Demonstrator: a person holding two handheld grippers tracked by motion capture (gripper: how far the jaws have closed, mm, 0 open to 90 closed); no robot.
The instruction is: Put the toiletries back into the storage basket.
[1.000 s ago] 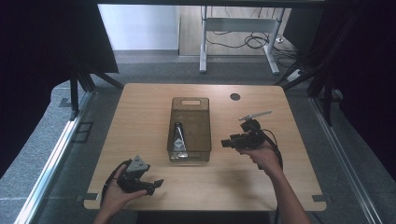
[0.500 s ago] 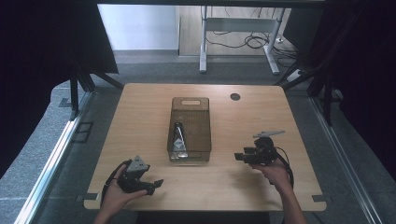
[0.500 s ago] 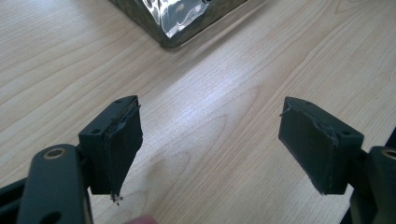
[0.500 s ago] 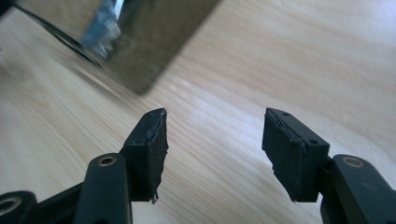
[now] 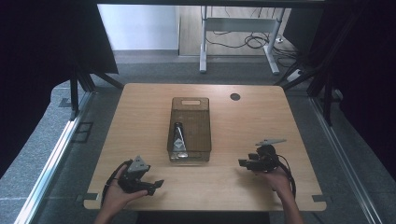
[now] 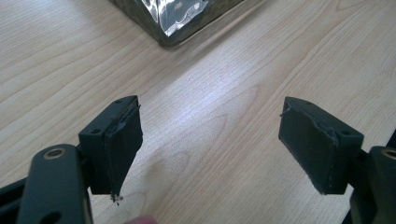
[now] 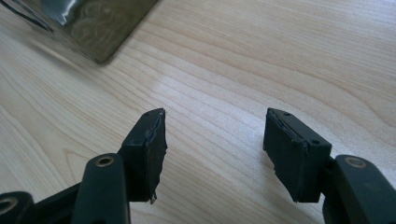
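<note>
Since the earlier frames, my right gripper (image 5: pixel 243 163) has come down from beside the bin (image 5: pixel 189 128) to the near right of the table (image 5: pixel 140 98), its jaws having just been opening with nothing between them; my left gripper (image 5: pixel 156 184) has stayed at the near left corner.

From the high view, the smoky translucent bin sits mid-table, well apart from both tools, with a foil pouch (image 5: pixel 178 139) lying inside toward its near end.

Along the left gripper (image 6: pixel 205 140), I see both jaws spread wide over bare wood, empty, and the bin's corner with the shiny pouch (image 6: pixel 180 14) just ahead.

Along the right gripper (image 7: pixel 212 140), the jaws stand apart, holding nothing, with the bin's corner (image 7: pixel 100 28) up at the left.

Risk from here (as I judge it): the pouch lies low behind the bin wall, so a shallow reach could knock the rim and shove the bin, and slick foil may slip from a pinch taken at its edge.
</note>
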